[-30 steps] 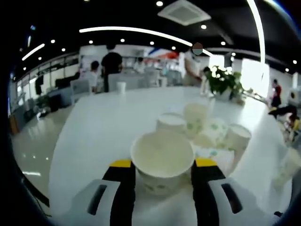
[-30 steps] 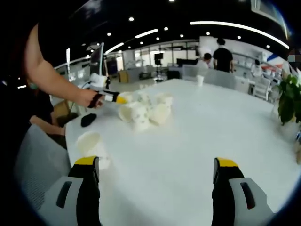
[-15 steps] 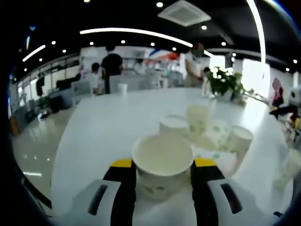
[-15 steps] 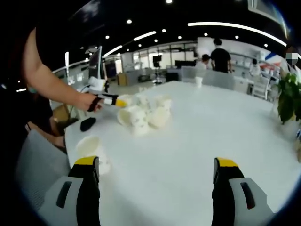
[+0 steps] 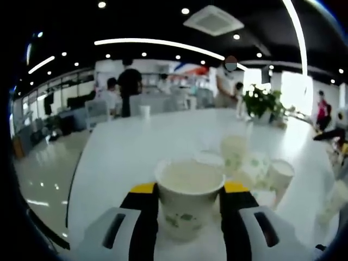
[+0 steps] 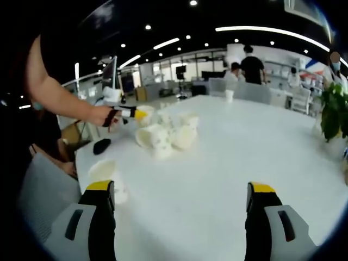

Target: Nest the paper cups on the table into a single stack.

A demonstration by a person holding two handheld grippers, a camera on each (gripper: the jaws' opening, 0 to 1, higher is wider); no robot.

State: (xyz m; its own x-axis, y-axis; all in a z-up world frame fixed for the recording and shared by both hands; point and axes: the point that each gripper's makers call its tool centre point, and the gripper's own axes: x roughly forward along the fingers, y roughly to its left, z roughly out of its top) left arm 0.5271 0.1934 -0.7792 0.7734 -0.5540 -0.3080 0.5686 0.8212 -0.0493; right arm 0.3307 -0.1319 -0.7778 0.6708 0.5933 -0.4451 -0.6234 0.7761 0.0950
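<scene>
Cup (image 5: 189,201) gripped mid-wall by left tongs (image 5: 189,191); right tongs (image 6: 181,197) held open. Thin paper judged light, crushable.

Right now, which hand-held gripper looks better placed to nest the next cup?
Left: the left gripper already holds a cup right by the cluster. The right gripper is open, farther away.

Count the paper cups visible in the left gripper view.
5, maybe more hidden: held cup in the left gripper; rim behind it; upright cup; tipped cup; rightmost cup.
</scene>
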